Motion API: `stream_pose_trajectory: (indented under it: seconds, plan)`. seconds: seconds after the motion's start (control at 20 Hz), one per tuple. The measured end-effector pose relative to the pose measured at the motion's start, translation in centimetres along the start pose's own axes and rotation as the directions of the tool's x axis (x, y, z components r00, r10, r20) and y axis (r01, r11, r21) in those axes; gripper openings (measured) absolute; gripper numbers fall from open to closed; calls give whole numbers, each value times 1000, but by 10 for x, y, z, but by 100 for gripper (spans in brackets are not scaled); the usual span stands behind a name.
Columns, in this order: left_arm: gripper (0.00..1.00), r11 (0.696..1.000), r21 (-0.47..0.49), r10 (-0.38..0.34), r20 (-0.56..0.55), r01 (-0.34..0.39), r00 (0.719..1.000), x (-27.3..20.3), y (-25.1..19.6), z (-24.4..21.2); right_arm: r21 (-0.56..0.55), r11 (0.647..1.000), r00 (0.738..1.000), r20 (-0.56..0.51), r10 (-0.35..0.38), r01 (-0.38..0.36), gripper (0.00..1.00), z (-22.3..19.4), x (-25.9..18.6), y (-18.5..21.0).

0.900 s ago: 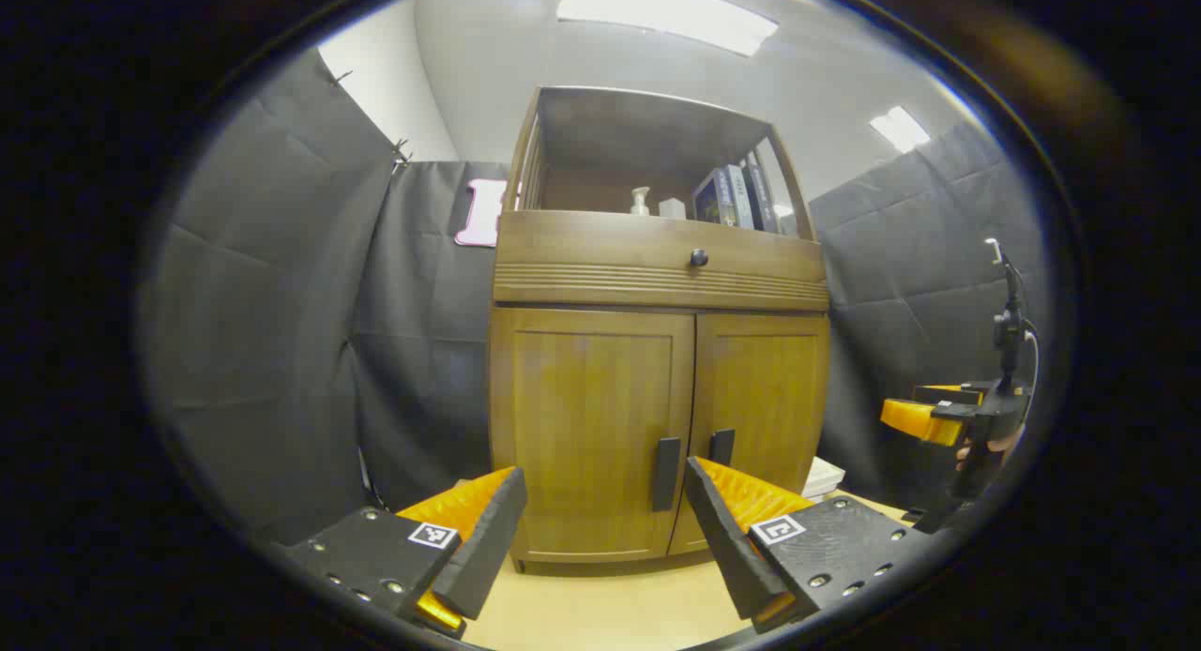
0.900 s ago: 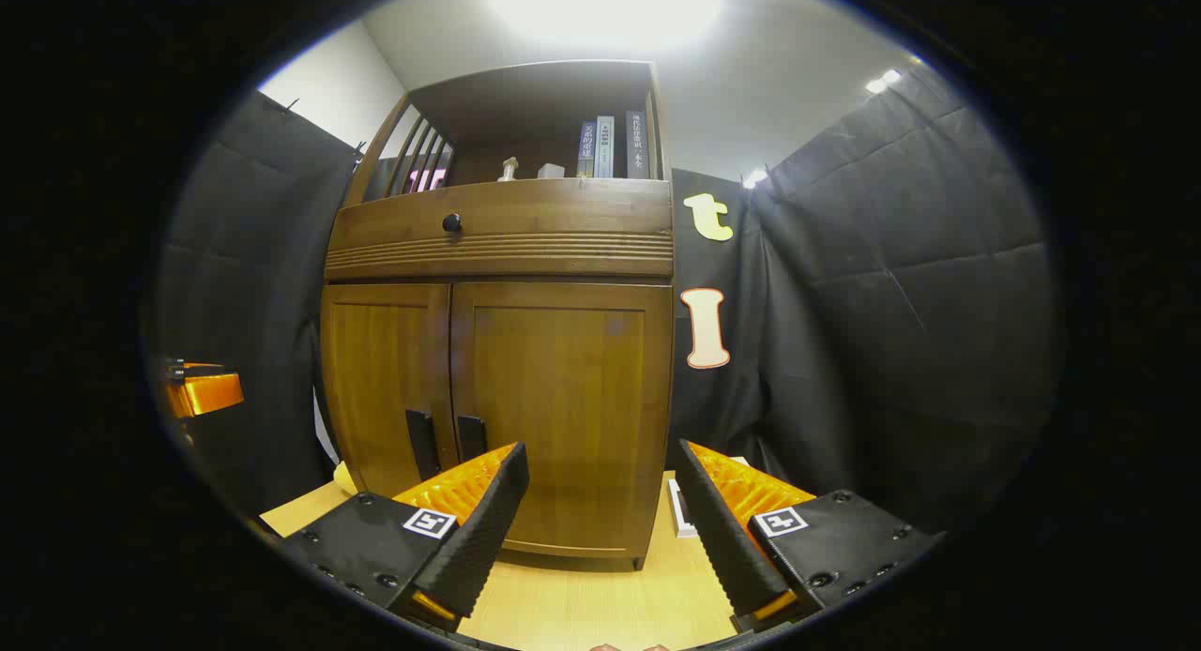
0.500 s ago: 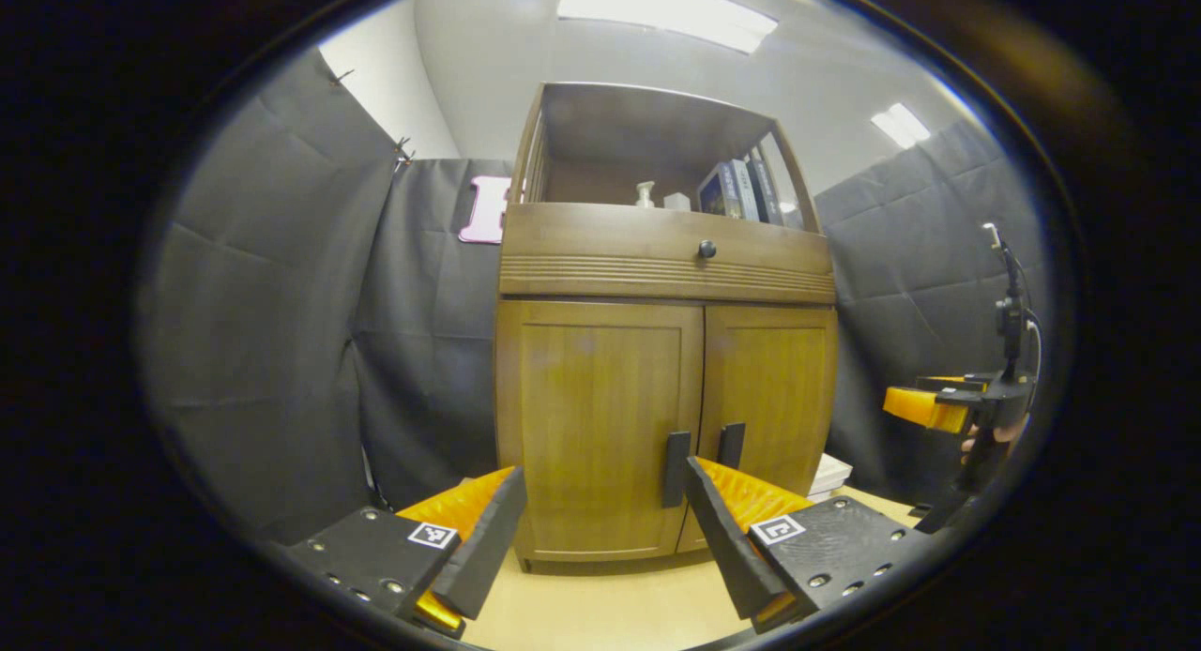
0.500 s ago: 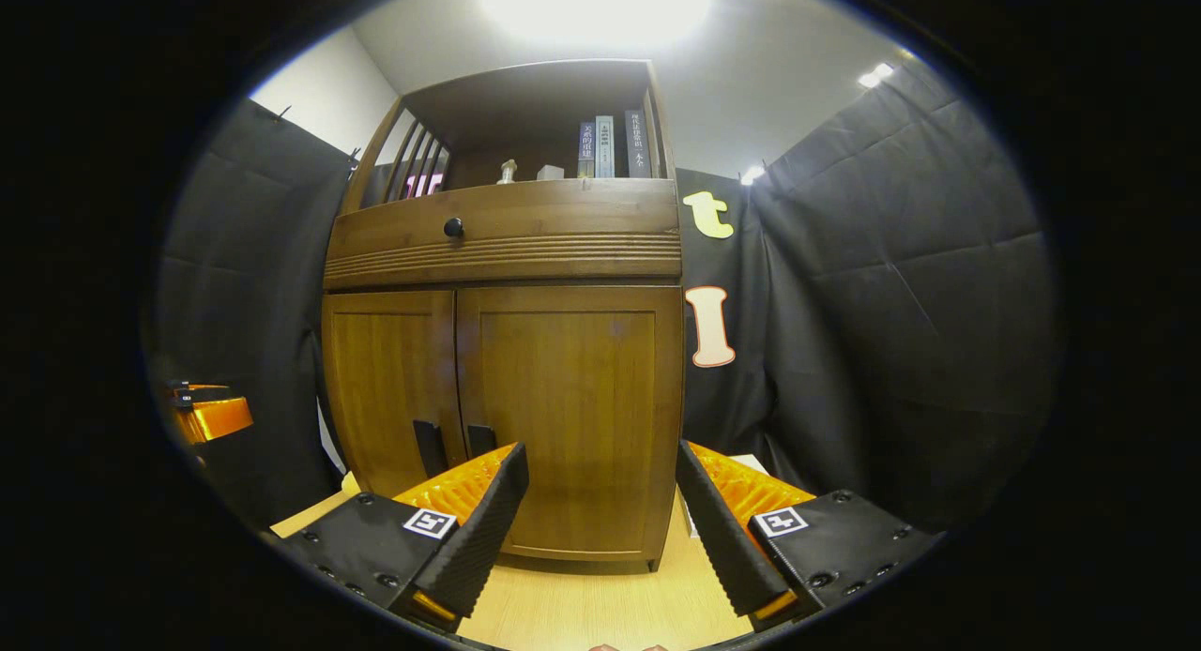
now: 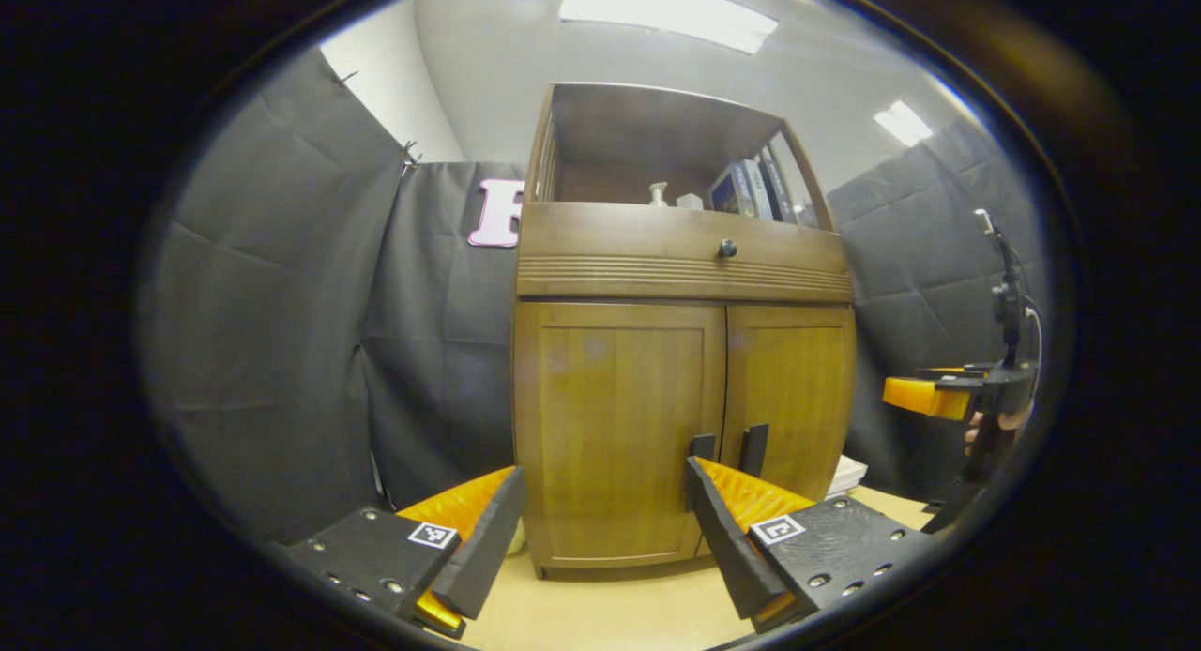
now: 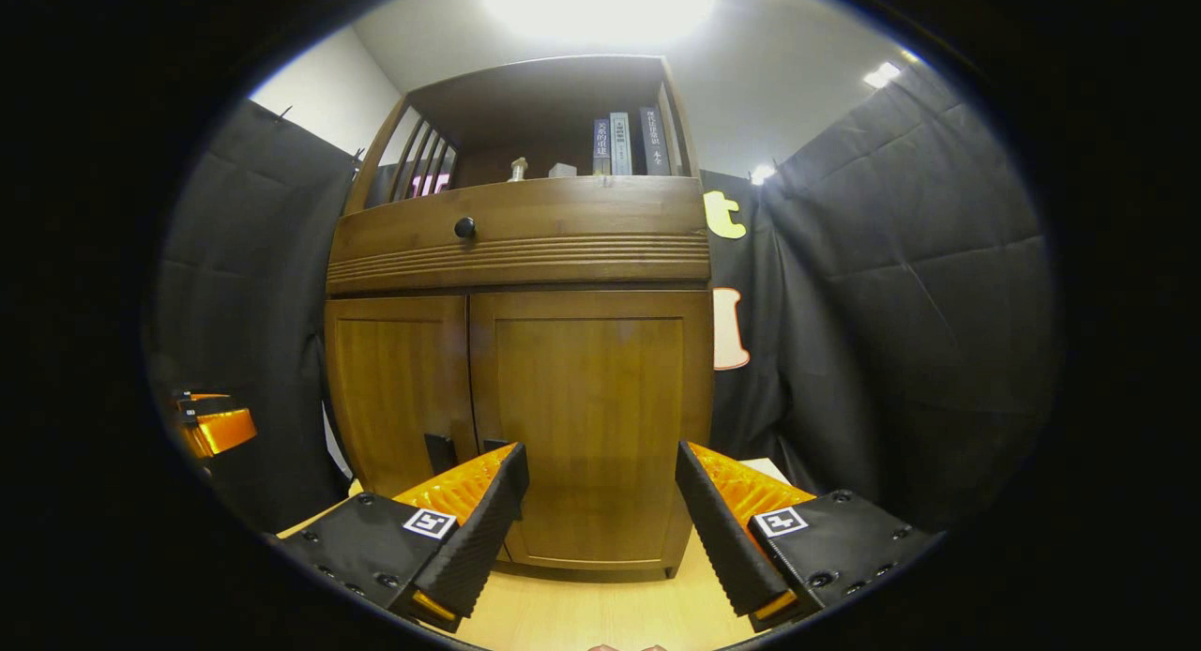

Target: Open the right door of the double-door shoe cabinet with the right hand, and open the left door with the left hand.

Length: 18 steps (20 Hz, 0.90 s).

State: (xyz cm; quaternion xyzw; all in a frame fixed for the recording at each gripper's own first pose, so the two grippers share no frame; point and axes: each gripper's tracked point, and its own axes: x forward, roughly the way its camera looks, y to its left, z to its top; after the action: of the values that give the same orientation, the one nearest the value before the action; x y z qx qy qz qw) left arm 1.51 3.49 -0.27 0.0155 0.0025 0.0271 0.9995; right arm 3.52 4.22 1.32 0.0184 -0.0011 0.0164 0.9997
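The wooden shoe cabinet stands ahead with its left door (image 5: pixel 619 426) and right door (image 5: pixel 793 388) both closed. Two dark vertical handles (image 5: pixel 753 449) sit side by side at the middle seam. My left gripper (image 5: pixel 600 529) is open, short of the left door, and its right finger covers the lower part of that door's handle (image 5: pixel 701 445). My right gripper (image 6: pixel 600 524) is open in front of the right door (image 6: pixel 591 416), whose handle (image 6: pixel 494 443) peeks above its left finger. A hand holds the right gripper (image 5: pixel 924 396) at the far right of the left gripper view.
Above the doors is a drawer with a black knob (image 5: pixel 727 249), topped by an open shelf holding books (image 5: pixel 751 187) and a small bottle (image 5: pixel 660 194). A white flat object (image 5: pixel 849 475) lies right of the cabinet on the light wooden surface (image 5: pixel 610 613). Black cloth walls close in on both sides.
Both grippers have moved a little closer to the cabinet, which has slid rightward and grown slightly in both views. The doors stay closed and both grippers stay open.
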Motion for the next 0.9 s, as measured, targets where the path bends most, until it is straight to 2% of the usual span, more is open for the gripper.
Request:
stream_pose_trajectory:
  seconds: [0.05,0.15,0.35,0.5,0.6,0.75,0.8,0.85,0.9]
  plan:
    - [100,1000,10,6,-6,-6,1000,0,2,-3,10,1000,1000,-17,7,-7,96,-2,5,5]
    - [100,1000,2,7,-16,-7,1000,-1,5,-12,31,999,999,-24,28,-27,99,2,15,15]
    - [100,995,-96,6,-57,-12,998,3,12,-30,33,998,998,-31,48,-47,99,2,50,31]
    - [100,999,-46,25,-66,-28,998,-4,23,-34,41,997,996,-62,65,-62,100,-9,75,44]
    - [100,999,-24,31,-83,-34,996,-8,27,-43,53,995,994,-73,86,-82,98,-15,88,55]
    - [100,997,-65,40,-120,-48,992,-15,31,-59,47,994,990,-101,98,-94,98,-32,102,63]
    - [100,995,-73,51,-132,-61,990,-16,34,-61,44,995,989,-115,98,-94,93,-38,108,67]
    - [100,994,-78,59,-141,-70,988,-16,31,-73,41,995,987,-128,98,-93,93,-43,113,72]
    - [100,994,-81,56,-151,-69,987,-15,30,-78,38,995,987,-136,92,-87,98,-47,117,74]
